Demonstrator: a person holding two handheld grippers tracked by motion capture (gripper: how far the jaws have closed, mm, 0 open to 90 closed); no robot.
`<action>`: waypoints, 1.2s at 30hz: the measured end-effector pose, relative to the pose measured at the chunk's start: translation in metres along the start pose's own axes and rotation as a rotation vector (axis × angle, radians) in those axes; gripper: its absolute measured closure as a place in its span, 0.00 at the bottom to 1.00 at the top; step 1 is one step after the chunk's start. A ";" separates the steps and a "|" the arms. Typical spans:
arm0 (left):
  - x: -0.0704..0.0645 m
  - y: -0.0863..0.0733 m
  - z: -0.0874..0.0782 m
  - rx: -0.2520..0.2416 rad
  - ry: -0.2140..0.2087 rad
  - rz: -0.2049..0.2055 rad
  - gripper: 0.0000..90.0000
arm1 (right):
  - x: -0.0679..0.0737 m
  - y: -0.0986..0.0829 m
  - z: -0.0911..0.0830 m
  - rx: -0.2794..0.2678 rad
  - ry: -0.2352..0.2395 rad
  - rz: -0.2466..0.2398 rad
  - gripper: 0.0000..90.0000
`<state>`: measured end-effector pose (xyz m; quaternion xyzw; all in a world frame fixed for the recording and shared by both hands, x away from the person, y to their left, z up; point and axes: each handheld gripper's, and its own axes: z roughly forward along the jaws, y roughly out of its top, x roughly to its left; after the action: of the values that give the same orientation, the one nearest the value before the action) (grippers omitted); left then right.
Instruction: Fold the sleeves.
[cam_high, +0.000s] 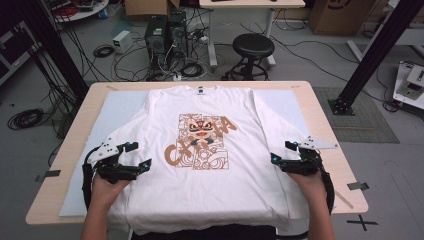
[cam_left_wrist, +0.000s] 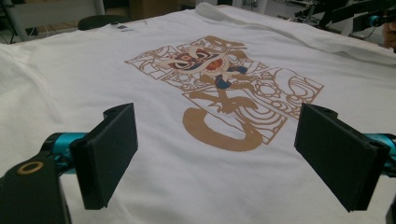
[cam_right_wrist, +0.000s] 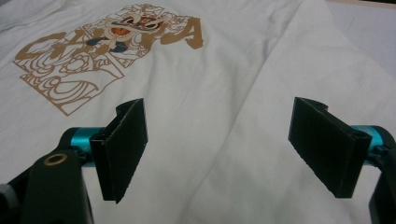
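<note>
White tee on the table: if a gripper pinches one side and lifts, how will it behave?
The t-shirt looks like thin cloth lying flat with soft creases, so it will probably drape and sag rather than hold its shape. With the left gripper and right gripper open at opposite sides, a one-sided lift would likely drag and bunch the rest.

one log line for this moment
t-shirt flat on table | left gripper open | right gripper open | nothing held

T-shirt (cam_high: 210, 150): hem hangs over the table's near edge, hidden; neck label (cam_high: 199, 90) too small to read; person's forearms cut off by the bottom edge.
</note>
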<state>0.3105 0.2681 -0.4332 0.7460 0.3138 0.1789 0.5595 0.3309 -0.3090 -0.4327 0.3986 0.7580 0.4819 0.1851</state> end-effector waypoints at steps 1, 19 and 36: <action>0.000 0.000 0.000 0.001 0.002 0.000 0.15 | 0.000 0.000 0.000 0.002 0.000 0.001 0.22; -0.001 0.001 -0.003 -0.004 0.005 0.006 0.15 | 0.004 0.003 -0.001 0.024 -0.030 -0.027 0.22; -0.006 0.003 -0.001 0.011 0.006 0.025 0.15 | 0.003 -0.004 0.015 0.145 -0.064 -0.031 0.24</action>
<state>0.3059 0.2643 -0.4290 0.7526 0.3069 0.1864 0.5520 0.3373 -0.2994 -0.4426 0.4144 0.7907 0.4098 0.1873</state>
